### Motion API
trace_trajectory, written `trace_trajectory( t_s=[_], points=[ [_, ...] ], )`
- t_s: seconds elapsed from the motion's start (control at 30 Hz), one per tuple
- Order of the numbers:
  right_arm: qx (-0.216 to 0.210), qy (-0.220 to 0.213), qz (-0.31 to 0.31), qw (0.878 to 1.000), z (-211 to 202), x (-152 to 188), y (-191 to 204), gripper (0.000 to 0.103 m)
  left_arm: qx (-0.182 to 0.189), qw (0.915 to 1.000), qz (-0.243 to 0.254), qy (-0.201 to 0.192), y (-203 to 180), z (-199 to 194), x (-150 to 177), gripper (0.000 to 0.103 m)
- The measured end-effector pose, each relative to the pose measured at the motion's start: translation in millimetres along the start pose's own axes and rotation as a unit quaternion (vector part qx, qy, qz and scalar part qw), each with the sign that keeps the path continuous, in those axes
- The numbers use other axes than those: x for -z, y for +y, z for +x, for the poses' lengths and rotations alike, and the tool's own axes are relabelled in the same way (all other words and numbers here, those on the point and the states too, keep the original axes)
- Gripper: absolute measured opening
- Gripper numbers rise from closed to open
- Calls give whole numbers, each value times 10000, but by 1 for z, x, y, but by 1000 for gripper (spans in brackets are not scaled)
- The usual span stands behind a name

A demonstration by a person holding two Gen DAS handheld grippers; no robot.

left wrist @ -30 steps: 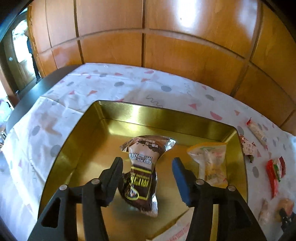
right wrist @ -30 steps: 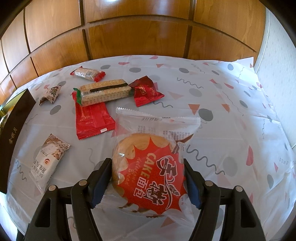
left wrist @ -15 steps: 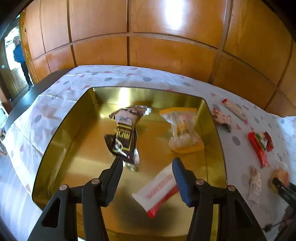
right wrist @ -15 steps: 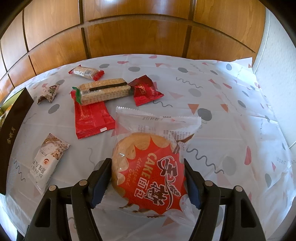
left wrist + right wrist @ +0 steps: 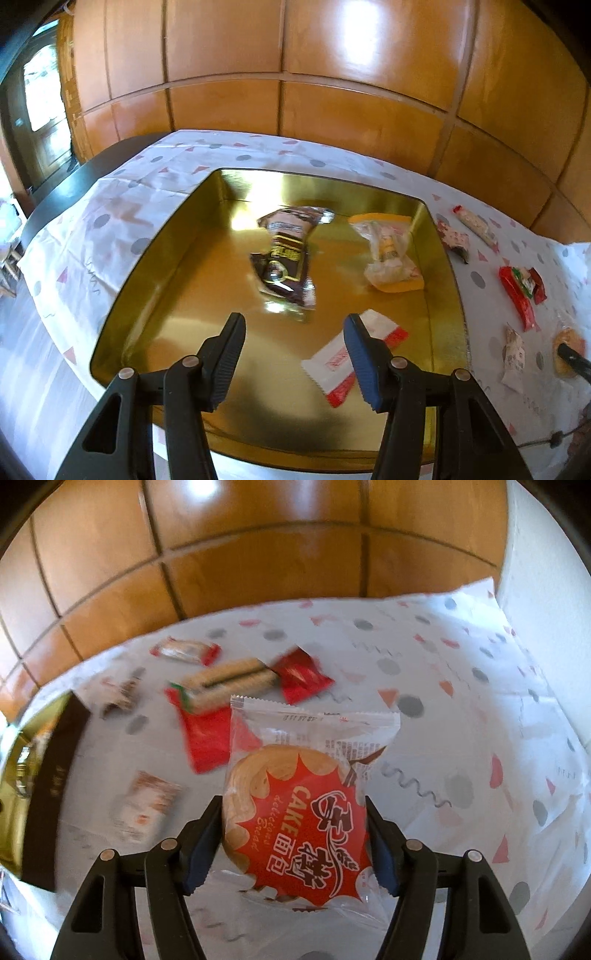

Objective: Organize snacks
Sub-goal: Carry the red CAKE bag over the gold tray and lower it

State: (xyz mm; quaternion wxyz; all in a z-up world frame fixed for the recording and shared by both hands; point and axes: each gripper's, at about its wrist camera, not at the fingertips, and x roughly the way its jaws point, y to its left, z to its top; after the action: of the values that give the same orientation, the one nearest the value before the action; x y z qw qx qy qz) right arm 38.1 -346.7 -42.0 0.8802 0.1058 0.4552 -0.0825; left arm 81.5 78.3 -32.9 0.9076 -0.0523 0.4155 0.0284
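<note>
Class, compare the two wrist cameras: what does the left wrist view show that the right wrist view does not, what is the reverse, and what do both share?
Only the left wrist view shows the open left gripper and the gold tin's contents: a brown packet, a yellow-edged packet and a white and red packet. Only the right wrist view shows the right gripper shut on the cake packet in full. Both show the tin, the patterned tablecloth and loose snacks including a red packet.

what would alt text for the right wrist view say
The right gripper is shut on a clear-and-red cake bread packet, held above a patterned tablecloth. More wrapped snacks lie scattered behind it, among them a biscuit pack, with a gold tin at the left edge.
</note>
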Motion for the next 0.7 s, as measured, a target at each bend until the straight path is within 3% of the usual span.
trace_trajectory(
  t_s=[0.2,0.5,0.7],
  points=[
    [-879,-61,-483,9949,-29,-7,61,71,-190,9993,-299,-85,27,-5,2,56],
    [-2075,4,-1279,9698,-52,-13,180,71,-334,9976,-577,-163,56,-10,5,56],
    [-2499,511,-1546,9545,-33,-9,254,72,-360,9969,-655,-226,64,-14,5,56]
  ],
)
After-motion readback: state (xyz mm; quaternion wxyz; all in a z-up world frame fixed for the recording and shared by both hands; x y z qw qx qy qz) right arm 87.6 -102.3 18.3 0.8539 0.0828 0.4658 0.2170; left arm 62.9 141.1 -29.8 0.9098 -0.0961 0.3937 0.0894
